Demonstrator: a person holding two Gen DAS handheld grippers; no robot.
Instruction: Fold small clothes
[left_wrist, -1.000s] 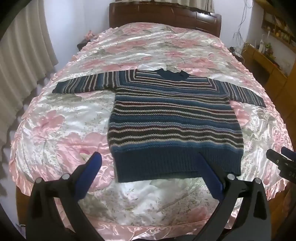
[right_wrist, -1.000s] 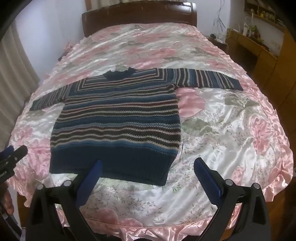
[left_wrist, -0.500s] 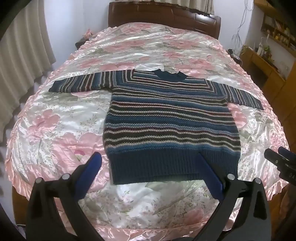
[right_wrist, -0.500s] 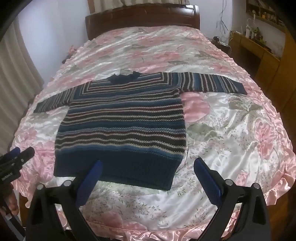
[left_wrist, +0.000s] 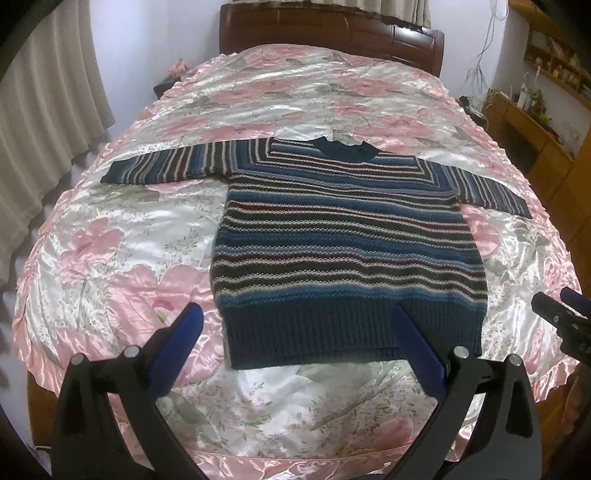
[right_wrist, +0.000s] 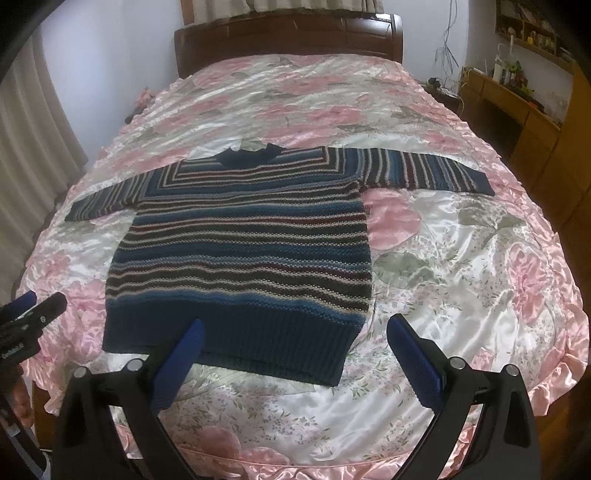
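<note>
While the striped sweater (left_wrist: 347, 236) lies flat mid-bed with both sleeves spread toward the side edges of the floral bedspread (left_wrist: 110, 258), the left tool (left_wrist: 295, 325) and right tool (right_wrist: 295, 336) hover spread wide, empty, over its ribbed hem, with bare bedspread on both flanks.

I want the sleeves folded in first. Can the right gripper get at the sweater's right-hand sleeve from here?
Probably yes. The right gripper is open and empty, and the sleeve lies flat on the bedspread with nothing between.
</note>
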